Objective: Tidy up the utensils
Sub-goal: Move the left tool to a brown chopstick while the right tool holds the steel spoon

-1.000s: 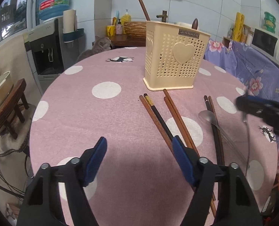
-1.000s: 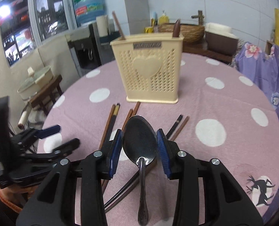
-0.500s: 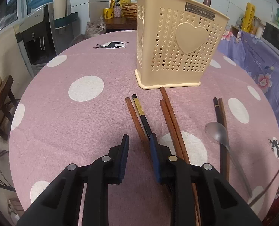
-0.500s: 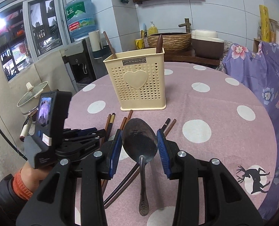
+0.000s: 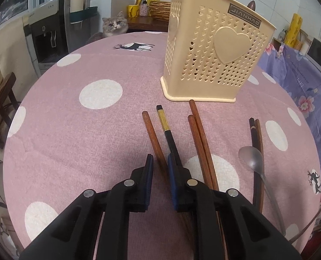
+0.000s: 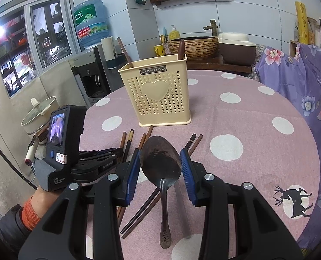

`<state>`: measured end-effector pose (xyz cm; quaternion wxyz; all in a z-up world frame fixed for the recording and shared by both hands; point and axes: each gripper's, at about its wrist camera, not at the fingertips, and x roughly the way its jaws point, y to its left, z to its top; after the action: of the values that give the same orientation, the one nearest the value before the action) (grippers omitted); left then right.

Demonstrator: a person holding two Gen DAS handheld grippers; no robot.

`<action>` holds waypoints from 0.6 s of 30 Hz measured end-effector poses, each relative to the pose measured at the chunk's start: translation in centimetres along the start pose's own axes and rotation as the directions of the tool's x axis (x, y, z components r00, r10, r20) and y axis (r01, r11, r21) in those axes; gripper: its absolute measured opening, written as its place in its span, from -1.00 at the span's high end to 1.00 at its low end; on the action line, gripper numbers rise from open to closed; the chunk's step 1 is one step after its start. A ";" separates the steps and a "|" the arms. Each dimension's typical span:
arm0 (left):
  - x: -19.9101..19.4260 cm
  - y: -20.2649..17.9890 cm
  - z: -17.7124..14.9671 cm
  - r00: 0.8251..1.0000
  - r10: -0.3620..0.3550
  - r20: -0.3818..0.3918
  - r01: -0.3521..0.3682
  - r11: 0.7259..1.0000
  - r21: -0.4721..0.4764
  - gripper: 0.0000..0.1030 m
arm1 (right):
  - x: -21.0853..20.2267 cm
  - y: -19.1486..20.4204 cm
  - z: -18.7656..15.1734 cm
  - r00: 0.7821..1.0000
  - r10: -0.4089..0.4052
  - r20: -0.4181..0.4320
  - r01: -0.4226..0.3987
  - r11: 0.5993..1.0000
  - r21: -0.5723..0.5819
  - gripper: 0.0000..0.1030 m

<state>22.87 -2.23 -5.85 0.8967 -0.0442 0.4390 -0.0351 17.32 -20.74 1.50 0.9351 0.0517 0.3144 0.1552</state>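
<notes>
A cream perforated utensil holder point(image 5: 214, 54) point(image 6: 158, 93) stands on the pink dotted table point(image 5: 73, 130), with a chopstick and a dark handle inside. Several chopsticks lie in front of it. My left gripper point(image 5: 160, 158) point(image 6: 119, 150) is low over them, its jaws closing around the leftmost brown chopstick point(image 5: 152, 134); a gap still shows beside the left pad. A black gold-banded chopstick point(image 5: 165, 125) passes just right of it. My right gripper point(image 6: 159, 151) is shut on the bowl of a dark metal spoon point(image 6: 160, 162), held above the table. A second spoon point(image 5: 253, 160) lies on the table.
A brown chopstick pair point(image 5: 200, 138) and a dark pair point(image 5: 256, 138) lie right of my left gripper. A cat point(image 5: 113, 27) watches from beyond the far edge. Purple floral cloth point(image 6: 301, 91) covers furniture on the right. A person's hand point(image 6: 41, 197) holds the left gripper.
My left gripper moved forward and lower onto the chopsticks, and its jaws narrowed from wide apart to a slim gap around the brown chopstick. The right gripper kept hold of the spoon.
</notes>
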 end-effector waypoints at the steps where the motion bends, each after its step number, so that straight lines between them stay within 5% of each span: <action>1: 0.0 -0.1 0.0 1.000 0.002 0.000 -0.002 1.000 0.006 0.71 | 0.1 -0.1 0.0 1.000 0.000 -0.002 0.000 1.000 0.004 0.26; 18: 0.6 0.8 0.9 1.000 -0.018 -0.019 0.018 1.000 -0.025 0.72 | -0.3 -0.5 -0.1 1.000 -0.001 0.005 0.001 1.000 0.023 0.26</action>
<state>24.02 -1.46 -5.87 0.8914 -0.0590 0.4478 -0.0380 17.17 -21.30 1.53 0.9353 0.0624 0.3137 0.1510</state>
